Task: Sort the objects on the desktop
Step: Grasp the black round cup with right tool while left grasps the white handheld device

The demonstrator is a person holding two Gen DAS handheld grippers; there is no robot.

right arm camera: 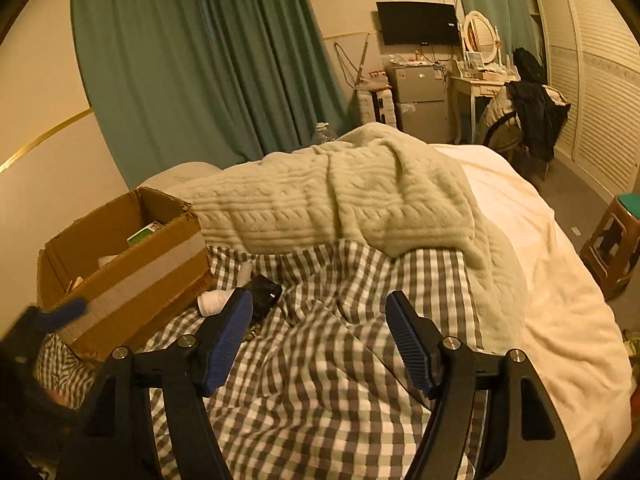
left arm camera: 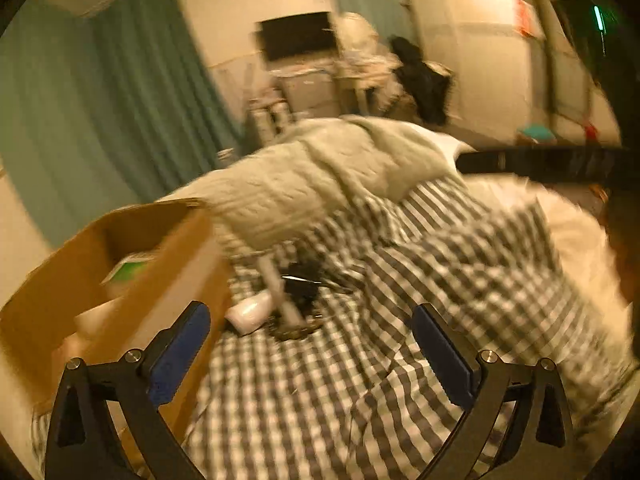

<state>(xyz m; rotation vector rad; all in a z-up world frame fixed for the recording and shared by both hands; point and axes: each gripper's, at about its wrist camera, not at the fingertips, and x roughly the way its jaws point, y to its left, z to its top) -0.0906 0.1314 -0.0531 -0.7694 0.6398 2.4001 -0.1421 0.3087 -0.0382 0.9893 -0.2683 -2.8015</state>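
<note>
Cardboard box (right arm camera: 132, 264) sits open on the checked sheet (right arm camera: 320, 380), at the left of the bed, a grey tape band across its near wall. Inside: a green-and-white packet (right arm camera: 145, 233) near the far side, plus a couple of pale items lower down, too dim to identify. Left view is motion-blurred but shows the same box (left arm camera: 120, 280) with the green packet (left arm camera: 130, 270) in it.

Just outside the box, on the sheet: white bottle (right arm camera: 214, 302) lying on its side, black object (right arm camera: 264, 294) touching it on the right. In the left view the bottle (left arm camera: 252, 312) and the black item (left arm camera: 302, 286) lie in a small pile with a pale stick; details smeared.

Left gripper (left arm camera: 312, 354): jaws wide apart, nothing between them. Right gripper (right arm camera: 320, 340): also wide apart, empty, above the sheet. Knit blanket (right arm camera: 340, 200) heaped behind.
</note>
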